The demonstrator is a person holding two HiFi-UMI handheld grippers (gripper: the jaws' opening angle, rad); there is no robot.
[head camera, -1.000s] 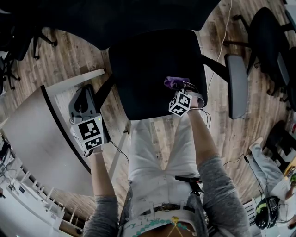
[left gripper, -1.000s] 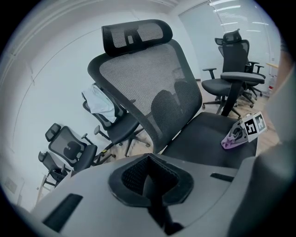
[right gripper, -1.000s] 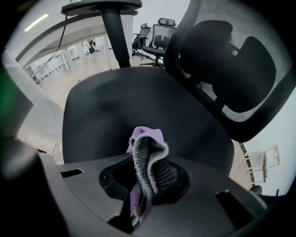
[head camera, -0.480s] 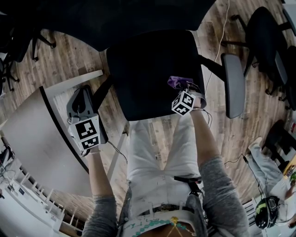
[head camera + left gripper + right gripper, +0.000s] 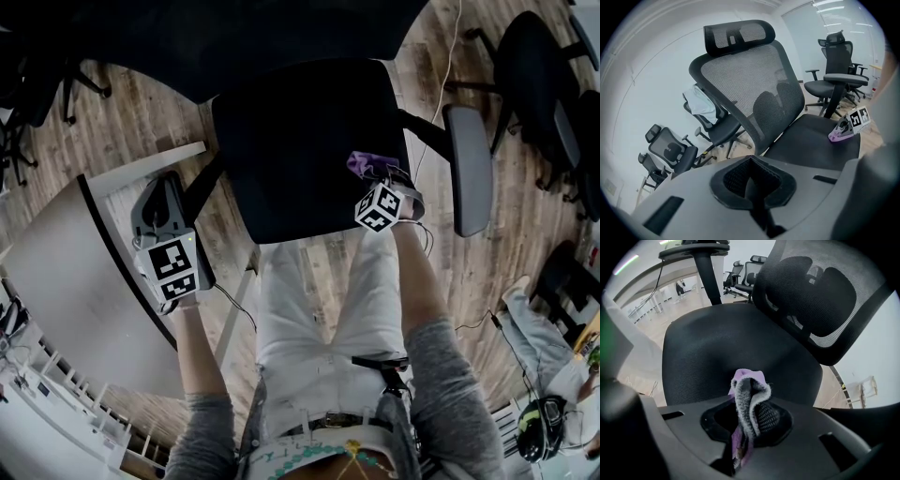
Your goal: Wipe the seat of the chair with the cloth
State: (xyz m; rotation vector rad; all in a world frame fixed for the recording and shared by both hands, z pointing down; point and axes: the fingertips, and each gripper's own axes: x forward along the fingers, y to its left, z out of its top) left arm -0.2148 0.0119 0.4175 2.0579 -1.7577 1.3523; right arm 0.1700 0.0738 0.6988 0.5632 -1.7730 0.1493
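Head view first: the right hand-held gripper point(image 5: 375, 178) is down at the near right part of the chair seat point(image 5: 300, 141), with the purple cloth point(image 5: 362, 164) bunched at its tip and lying on the seat. The left hand-held gripper point(image 5: 167, 192) hangs off to the side, over the edge of the white desk point(image 5: 56, 272) and well apart from the cloth.

Left gripper view: jaws together with nothing between them. It looks across the seat at the cloth from the side.

Right gripper view: jaws pinched tight on a fold of the cloth, seat fabric spread out ahead.

So I'd say the wipe is underway but only one corner looks covered – most of the seat is left. The next move probably needs the cloth pressed flat and dragged across toward the backrest point(image 5: 820, 296). No bins or containers anywhere in sight.
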